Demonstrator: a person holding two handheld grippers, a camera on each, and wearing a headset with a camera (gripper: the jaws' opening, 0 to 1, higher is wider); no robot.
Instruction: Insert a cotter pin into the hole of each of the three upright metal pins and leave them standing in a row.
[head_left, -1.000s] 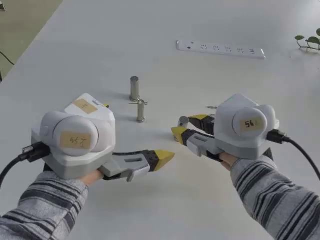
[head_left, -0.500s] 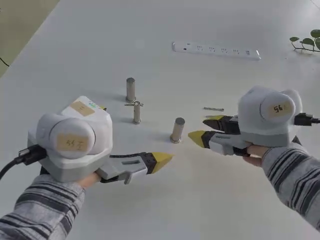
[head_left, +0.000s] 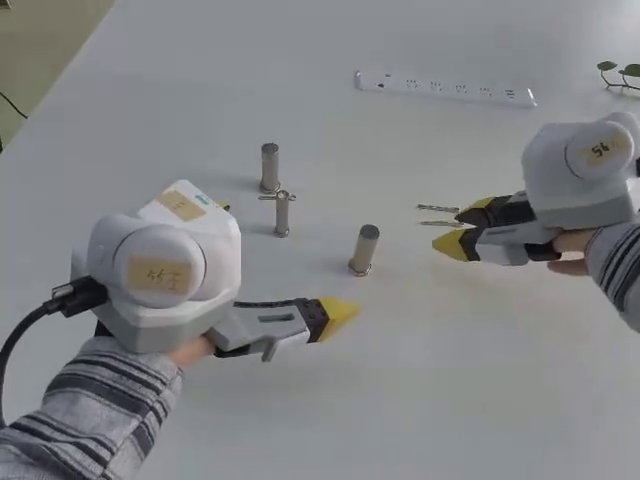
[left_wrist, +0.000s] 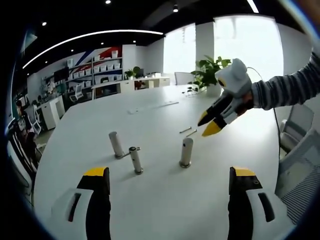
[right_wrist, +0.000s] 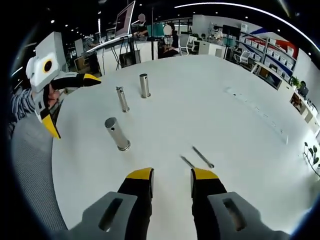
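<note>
Three upright metal pins stand on the white table: a far one (head_left: 270, 167), a middle one (head_left: 282, 213) with a cotter pin through its top, and a near one (head_left: 364, 249). Two loose cotter pins (head_left: 437, 209) lie to the right of them, also in the right gripper view (right_wrist: 202, 156). My right gripper (head_left: 463, 226) (right_wrist: 172, 176) is open and empty, with its tips just short of these cotter pins. My left gripper (left_wrist: 169, 175) is wide open and empty, low and near me; one yellow fingertip (head_left: 338, 310) sits in front of the near pin (left_wrist: 186, 152).
A white power strip (head_left: 445, 90) lies at the far side of the table. A potted plant (head_left: 625, 75) sits at the far right edge. Bare tabletop (head_left: 420, 380) spreads around the pins and toward me.
My right gripper has drawn away from the near metal pin and moved right, toward the loose cotter pins. The near pin now stands free. The left gripper has hardly moved.
</note>
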